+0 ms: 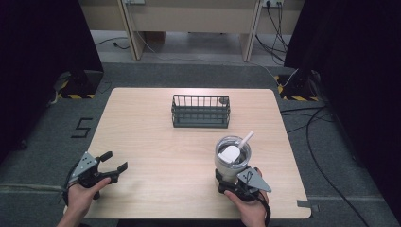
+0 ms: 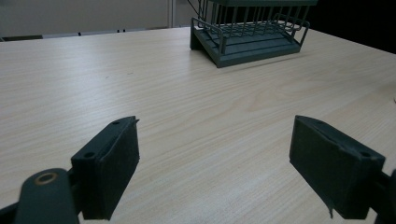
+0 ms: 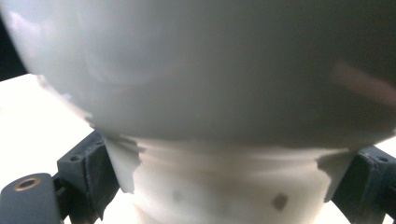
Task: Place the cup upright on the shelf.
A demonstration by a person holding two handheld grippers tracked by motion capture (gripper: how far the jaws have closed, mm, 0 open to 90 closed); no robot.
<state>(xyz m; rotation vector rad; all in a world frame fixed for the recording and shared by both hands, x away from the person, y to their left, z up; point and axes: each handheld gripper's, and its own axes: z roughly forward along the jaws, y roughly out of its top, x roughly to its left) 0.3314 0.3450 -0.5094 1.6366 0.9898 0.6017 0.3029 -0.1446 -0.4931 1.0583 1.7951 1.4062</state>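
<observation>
The fingers [image 3: 100, 175] of the right gripper [image 1: 231, 182] are closed against the narrow lower part of a pale tumbler [image 1: 231, 158], one on each side, as the right gripper view shows from very close up. The tumbler stands upright on the worktop [image 1: 161, 146] near its front right corner, with a clear lid and a white straw [image 1: 246, 139] leaning out toward the right. The person's right hand [image 1: 248, 205] holds the gripper from behind, at the worktop's near edge.

Over at the front left corner, the left gripper [image 1: 115, 165] sits low above the wood in the left hand [image 1: 82, 196], its fingers [image 2: 109, 172] spread wide apart with nothing between them but bare worktop.

Farther back, about the middle of the worktop and well apart from both grippers, stands a dark wire basket [image 1: 201, 120], its long side facing the person.
</observation>
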